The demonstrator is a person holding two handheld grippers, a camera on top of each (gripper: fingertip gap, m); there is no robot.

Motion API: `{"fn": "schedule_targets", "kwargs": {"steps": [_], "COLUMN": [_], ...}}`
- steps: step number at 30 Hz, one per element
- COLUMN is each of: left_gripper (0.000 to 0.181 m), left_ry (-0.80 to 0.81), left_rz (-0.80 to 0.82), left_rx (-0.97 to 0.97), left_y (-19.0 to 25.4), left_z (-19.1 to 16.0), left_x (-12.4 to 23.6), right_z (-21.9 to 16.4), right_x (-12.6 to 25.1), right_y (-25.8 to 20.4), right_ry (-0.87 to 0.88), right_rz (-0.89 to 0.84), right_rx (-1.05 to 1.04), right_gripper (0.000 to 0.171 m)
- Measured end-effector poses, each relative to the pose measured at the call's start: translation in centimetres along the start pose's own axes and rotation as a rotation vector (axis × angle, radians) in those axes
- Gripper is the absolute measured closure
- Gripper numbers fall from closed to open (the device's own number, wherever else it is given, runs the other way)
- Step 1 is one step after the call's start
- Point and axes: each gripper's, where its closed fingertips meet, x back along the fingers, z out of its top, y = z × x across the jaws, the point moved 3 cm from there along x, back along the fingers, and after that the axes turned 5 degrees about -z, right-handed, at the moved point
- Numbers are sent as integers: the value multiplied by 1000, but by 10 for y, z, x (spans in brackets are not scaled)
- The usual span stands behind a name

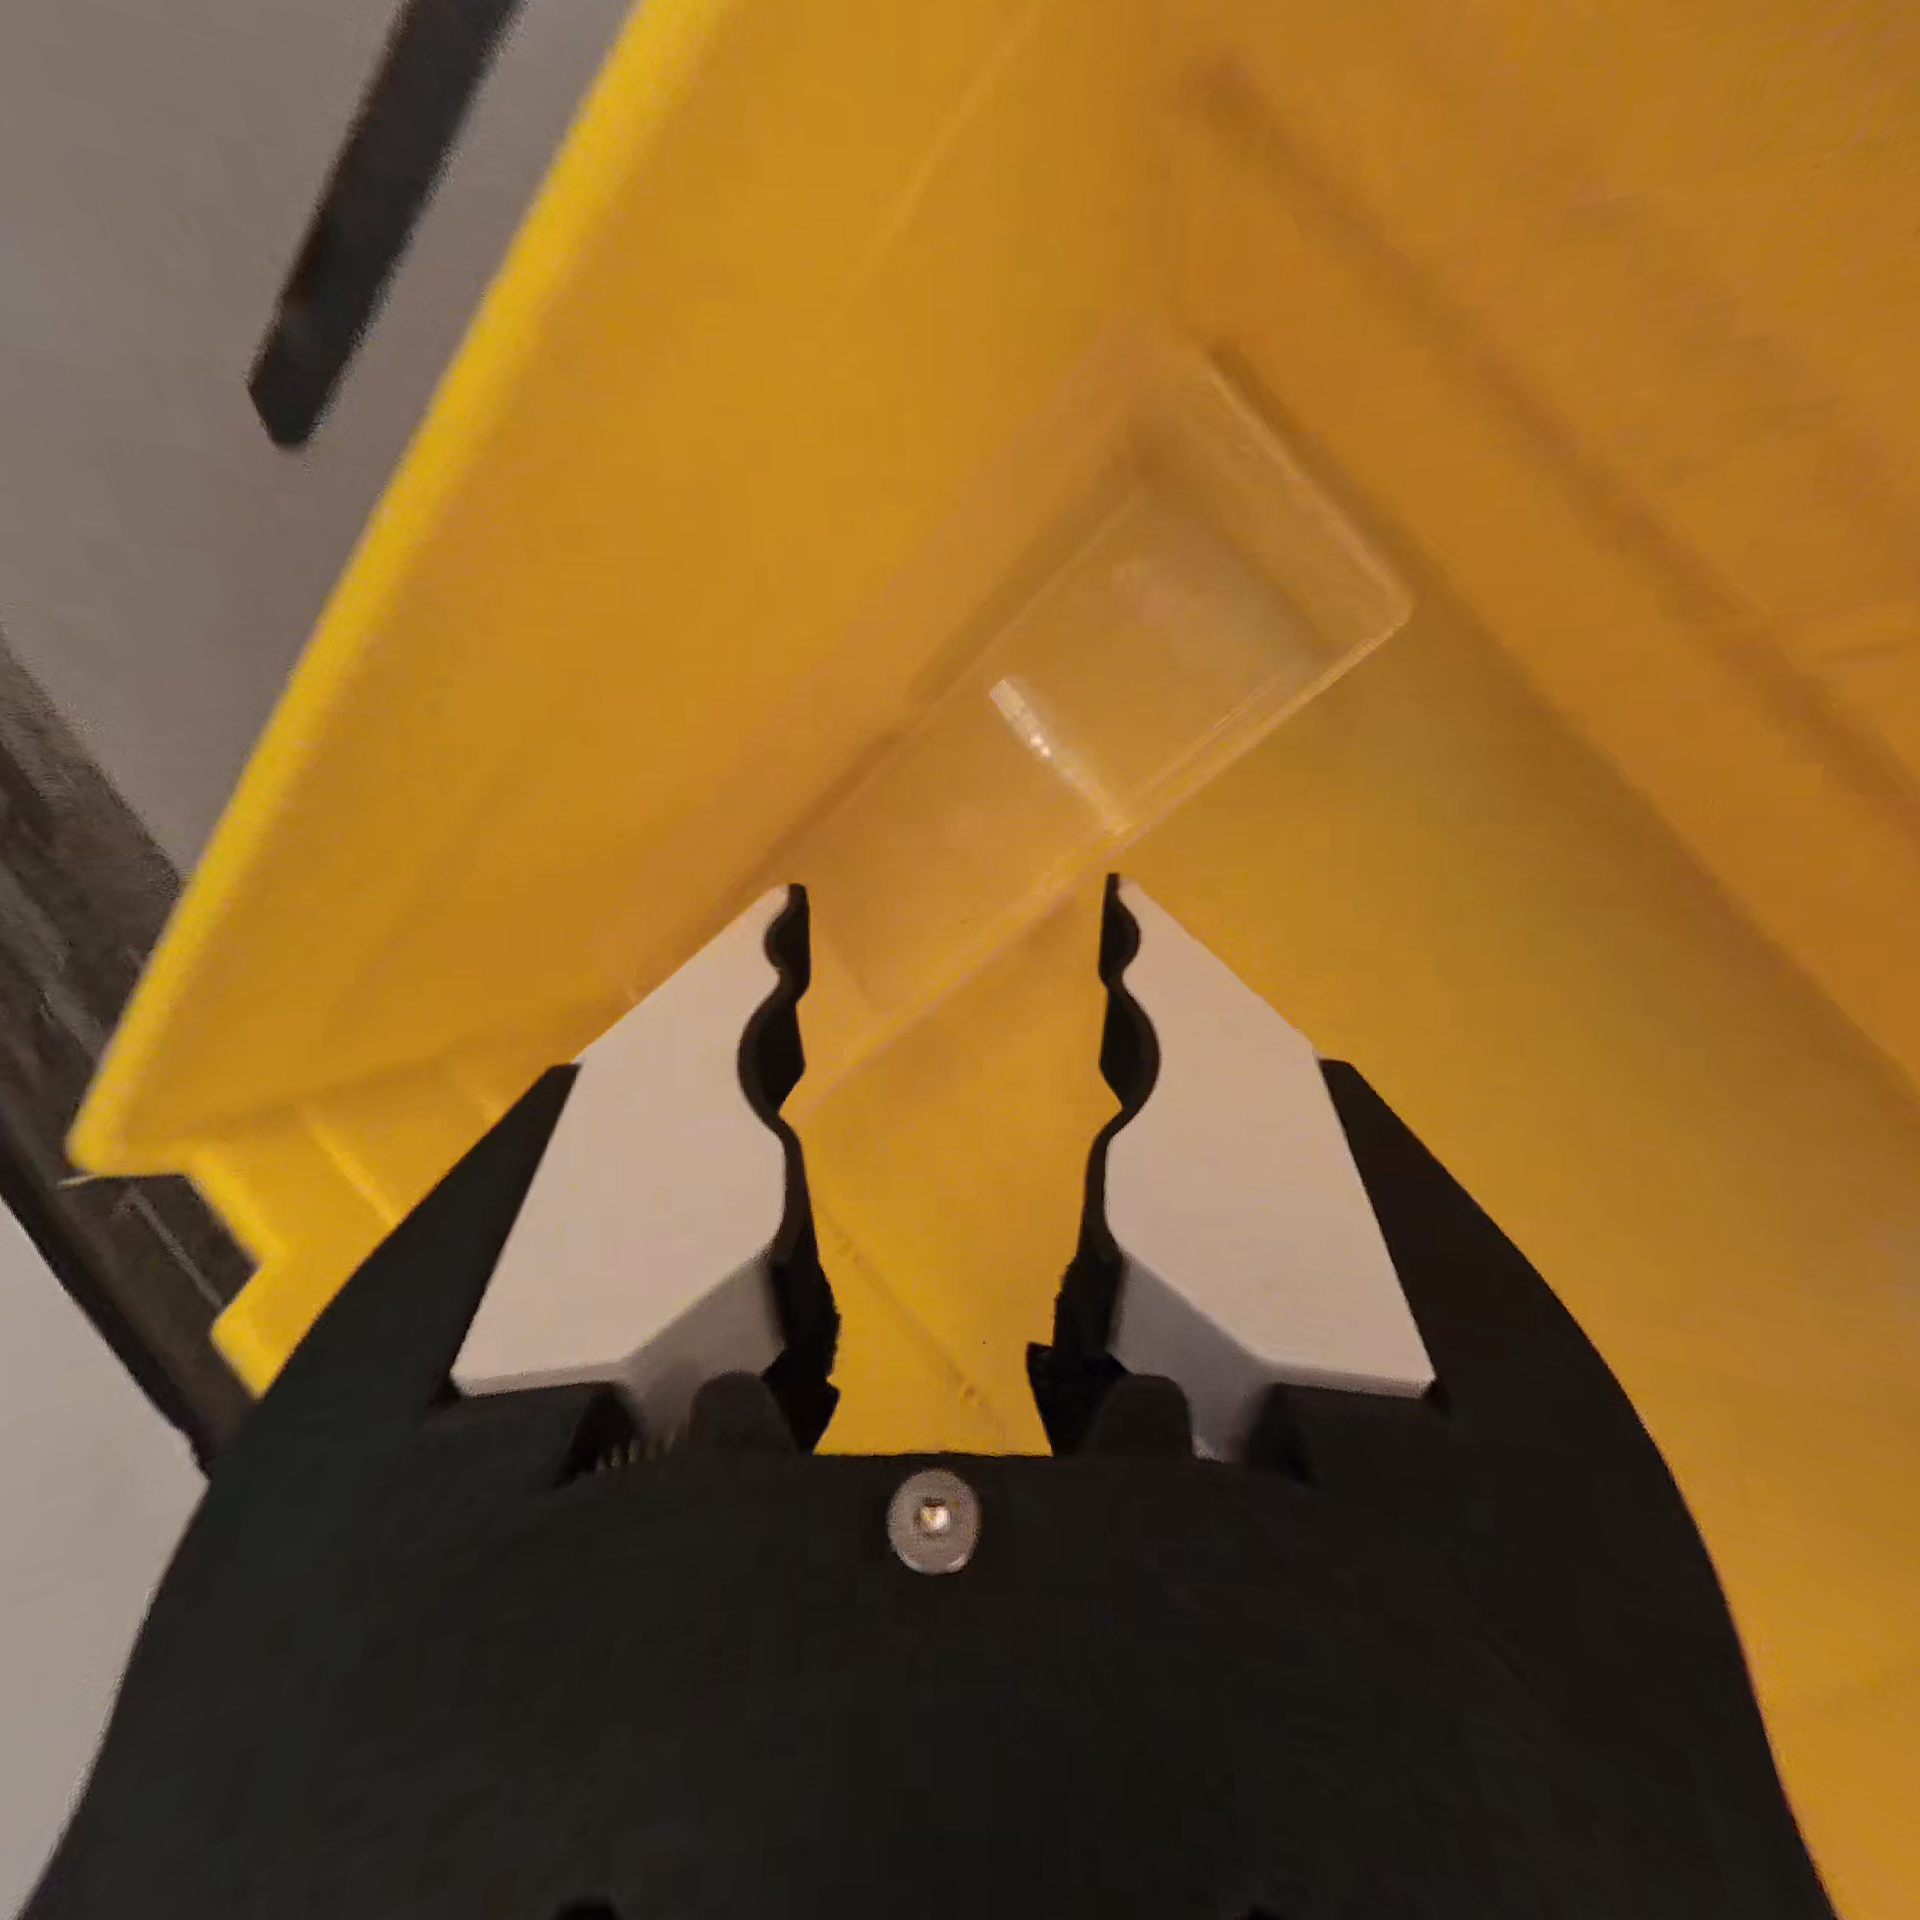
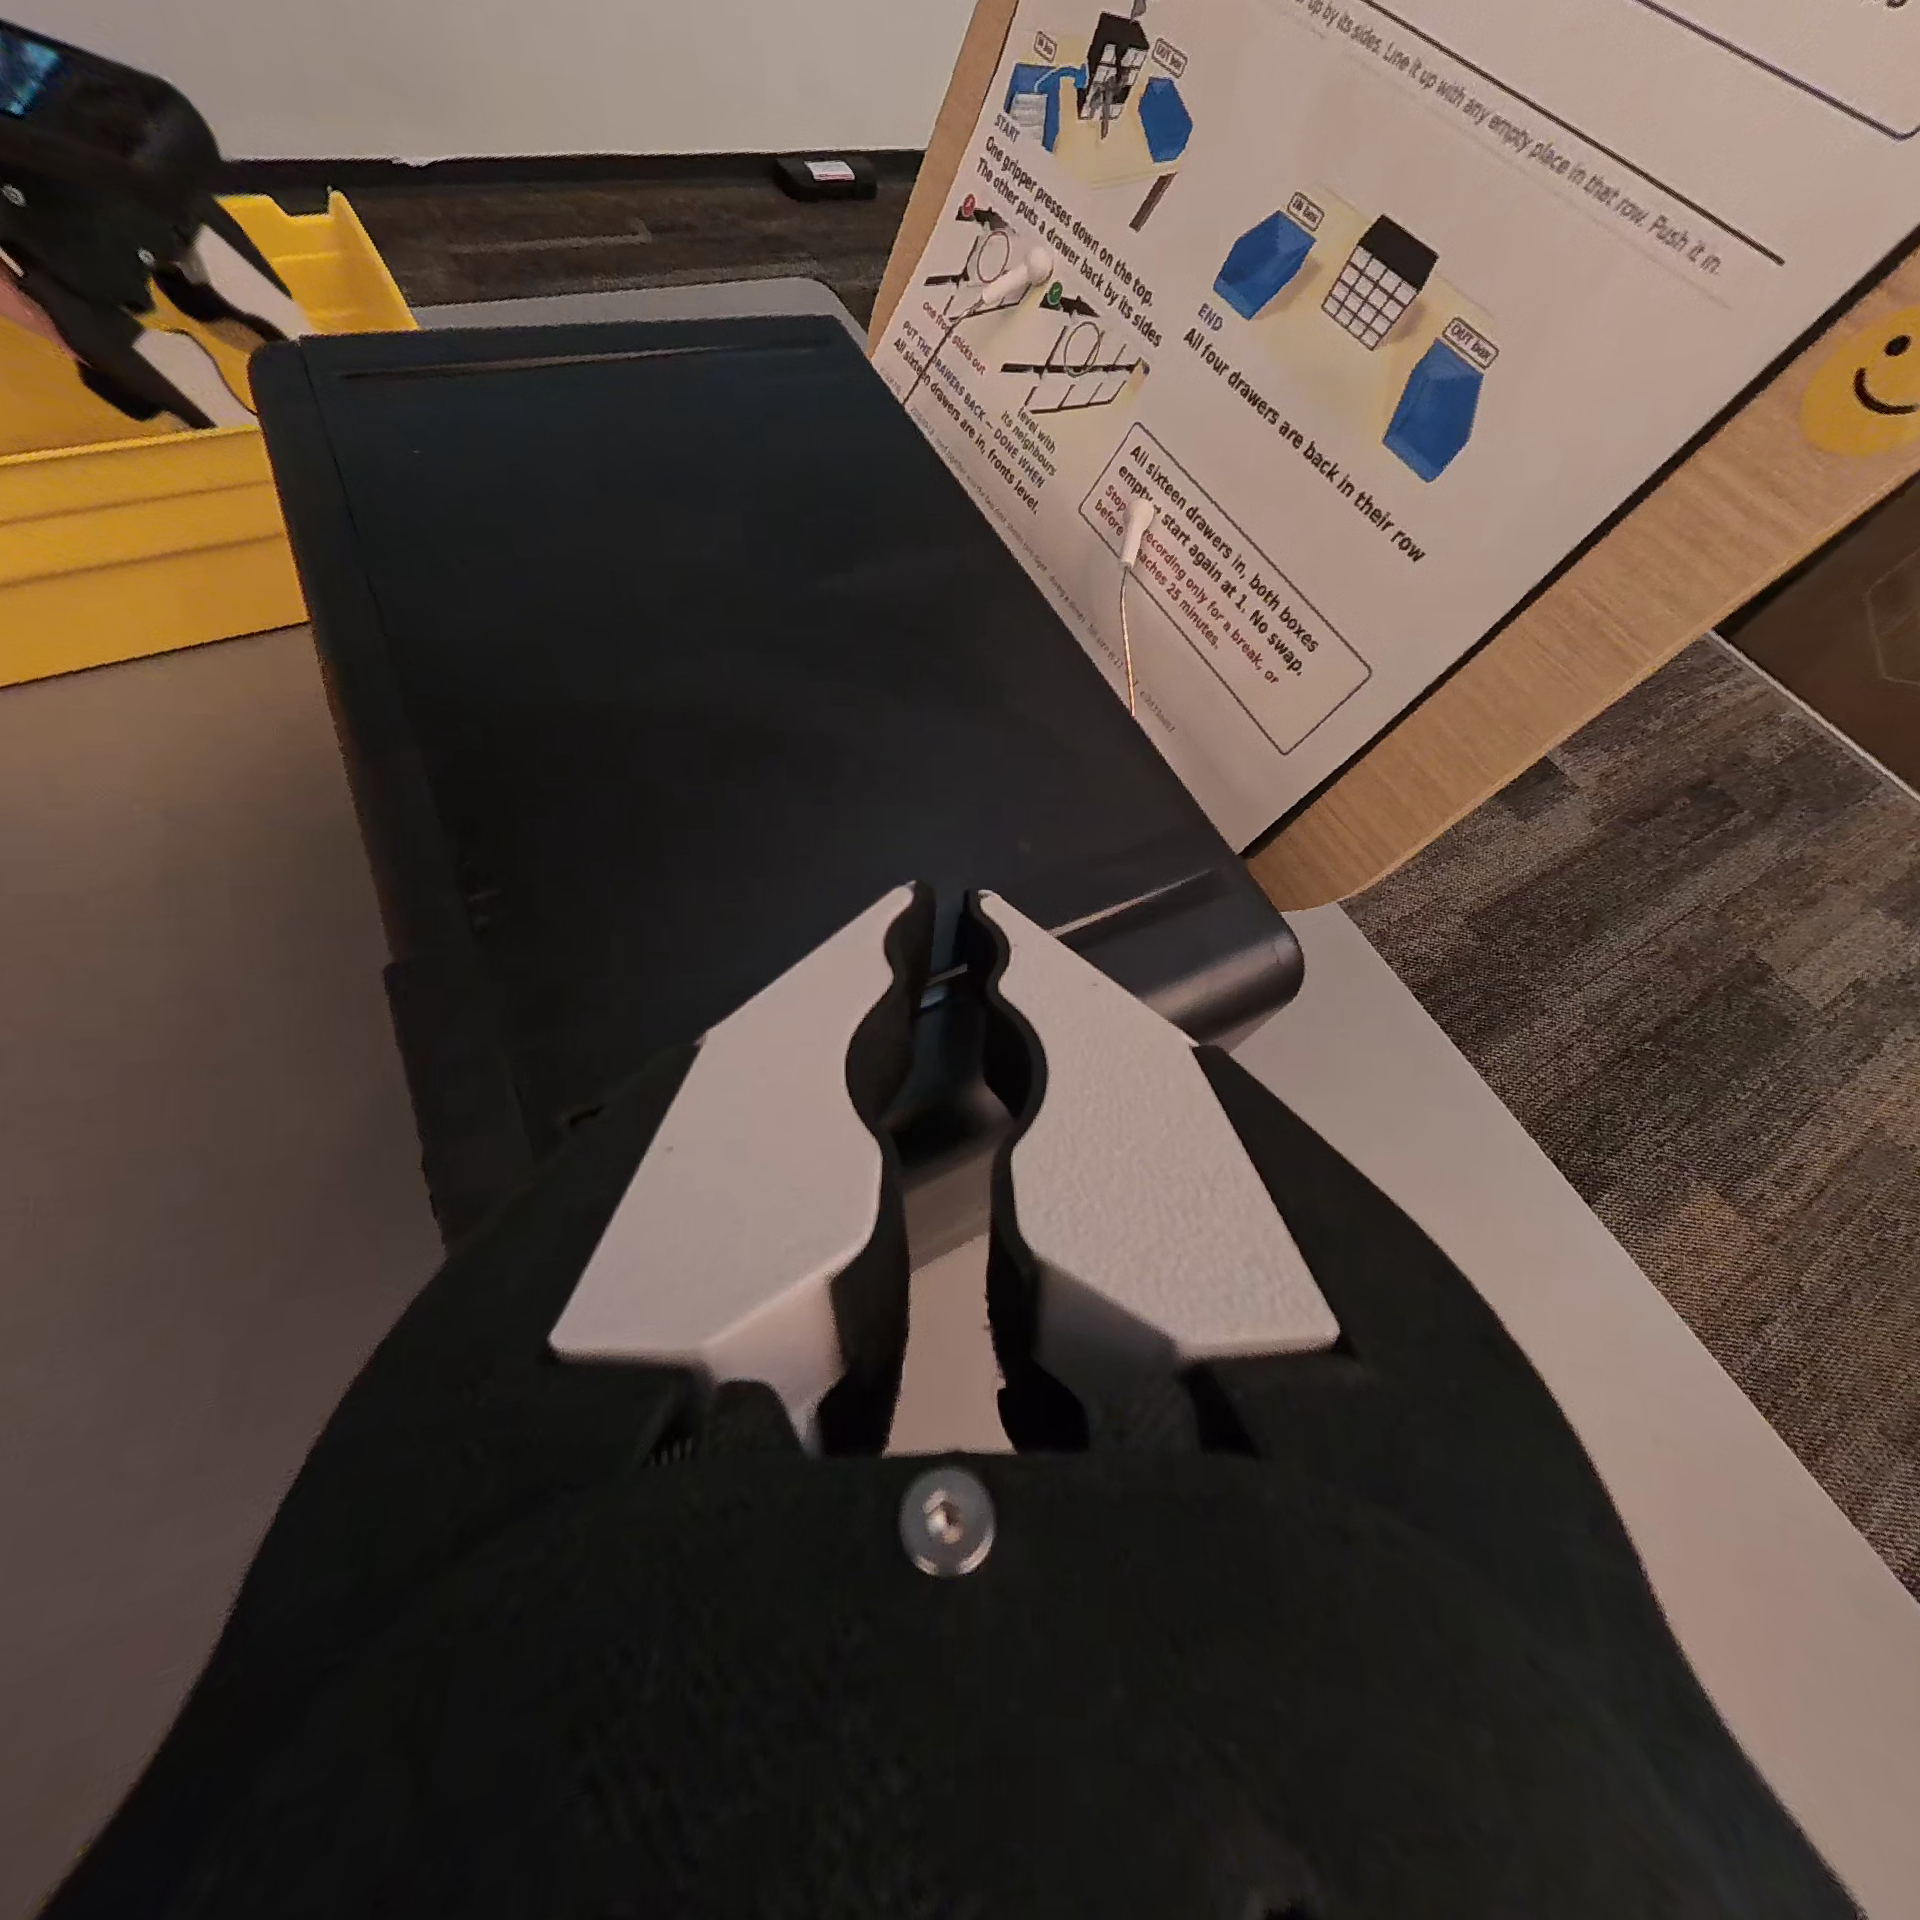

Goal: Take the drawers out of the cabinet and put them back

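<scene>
Gaping over a clear plastic drawer (image 1: 1132, 707) in the yellow plastic bin (image 1: 727, 520), your left claw (image 1: 951, 894) grips nothing; your right claw (image 2: 948, 896), nearly closed, rests on the black plastic cabinet (image 2: 727, 623) beside a printed instruction sheet (image 2: 1351, 312).

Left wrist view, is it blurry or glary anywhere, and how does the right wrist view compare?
Left wrist view: motion blur smears the yellow bin edges and background; a small glare spot sits on the clear drawer ahead of the left gripper. Right wrist view: sharper, evenly lit, wide-angle bending around the black cabinet.

Left view close above yellow bin (image 1: 935, 416), right view overlooking cabinet (image 2: 727, 623)
</scene>
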Motion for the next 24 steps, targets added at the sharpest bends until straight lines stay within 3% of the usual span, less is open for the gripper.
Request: {"fn": "schedule_targets", "kwargs": {"steps": [10,15,18,21,24], "left_gripper": [174,181,181,181,181], "left_ry": [-58,-29,-61,26,113], "left_rz": [-106,39,223,202,-86], "left_rx": [10,-9,-15,106,288], "left_y": [14,26,29,73,169], "left_z": [-20,-27,-33,-5,43], "left_x": [17,72,121,167,178], "right_z": [1,0,0,1,1], "right_x": [-1,-1,-1,-1,-1], "right_y": [0,0,0,0,0], "right_ry": [-4,-2,0,-2,-3], "right_rz": [-11,-13,-10,-16,-23], "right_rx": [29,34,30,39,43], "right_gripper": [168,168,168,168,169]}}
